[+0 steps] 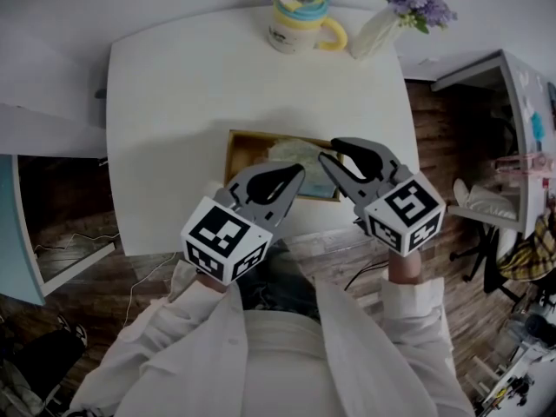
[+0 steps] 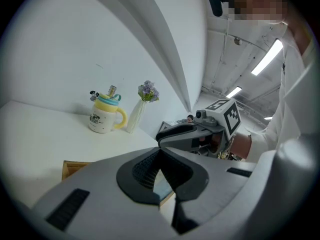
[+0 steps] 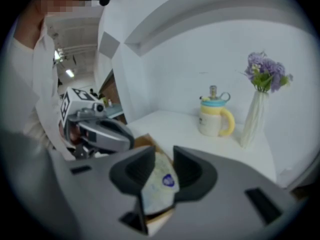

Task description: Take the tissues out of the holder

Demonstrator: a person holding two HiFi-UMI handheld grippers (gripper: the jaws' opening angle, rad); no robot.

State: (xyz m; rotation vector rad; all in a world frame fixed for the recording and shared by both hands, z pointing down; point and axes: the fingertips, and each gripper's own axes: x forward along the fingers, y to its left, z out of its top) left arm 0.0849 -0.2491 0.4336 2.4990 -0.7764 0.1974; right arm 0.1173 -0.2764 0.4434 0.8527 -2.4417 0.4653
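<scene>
A low wooden holder (image 1: 233, 151) lies near the front edge of the white table (image 1: 174, 94). A pale tissue pack (image 1: 292, 151) with a blue mark sits in it. My right gripper (image 1: 328, 153) hovers over the pack's right end, open. The right gripper view shows the pack (image 3: 159, 186) through the gap between the right gripper's (image 3: 164, 156) jaws, with neither pad pressing on it. My left gripper (image 1: 298, 175) hangs over the holder's front edge, its tips meeting, shut on nothing. The holder's corner (image 2: 72, 168) shows in the left gripper view beside the left gripper (image 2: 161, 150).
A cream mug (image 1: 300, 20) with a yellow handle and blue lid stands at the table's back edge. A white vase of purple flowers (image 1: 393, 14) stands beside it. A white desk (image 1: 508, 137) is at the right, over wooden floor.
</scene>
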